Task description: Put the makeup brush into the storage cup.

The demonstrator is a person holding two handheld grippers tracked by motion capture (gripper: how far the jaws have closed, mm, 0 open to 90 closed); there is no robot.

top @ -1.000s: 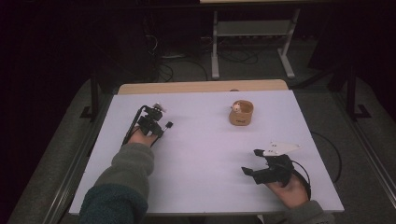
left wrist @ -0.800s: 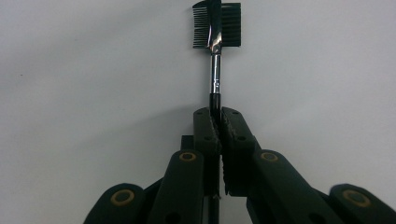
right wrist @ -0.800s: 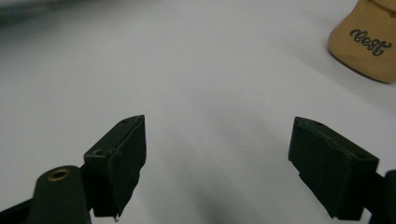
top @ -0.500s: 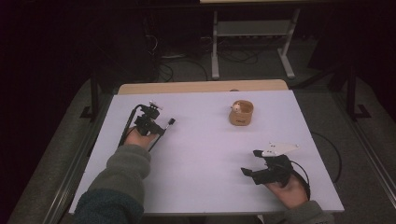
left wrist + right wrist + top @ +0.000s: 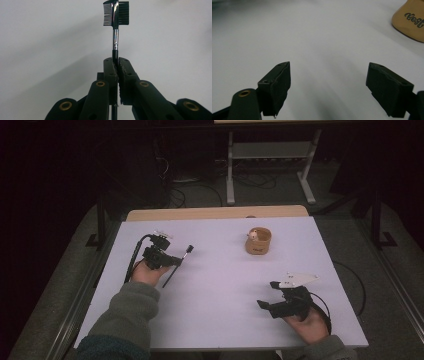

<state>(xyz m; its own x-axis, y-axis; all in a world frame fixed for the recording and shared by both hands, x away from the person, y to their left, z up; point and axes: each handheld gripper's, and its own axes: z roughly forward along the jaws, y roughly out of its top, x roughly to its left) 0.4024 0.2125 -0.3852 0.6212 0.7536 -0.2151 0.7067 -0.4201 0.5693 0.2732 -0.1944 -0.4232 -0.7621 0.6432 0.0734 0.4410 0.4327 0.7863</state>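
Note:
My left gripper (image 5: 172, 261) is at the table's left and is shut on the thin handle of a small black brow brush (image 5: 116, 30). Its comb-and-bristle head (image 5: 189, 249) sticks out beyond the jaws, above the white tabletop. In the left gripper view my left gripper (image 5: 117, 63) has both pads pressed on the handle. My right gripper (image 5: 268, 295) rests low at the front right, open, with nothing between its jaws. A tan cup (image 5: 258, 241) with dark lettering stands at the back centre-right, its lower part (image 5: 412, 21) at the top right of the right gripper view.
The white tabletop (image 5: 220, 290) lies on a wooden table whose far edge (image 5: 215, 213) shows behind it. Beyond that are a dark floor, cables and a metal stand (image 5: 267, 165). Cables trail from both grippers.
My left gripper has lifted and shifted slightly left and back with the brush, which now points toward the right. The right gripper has stayed put.

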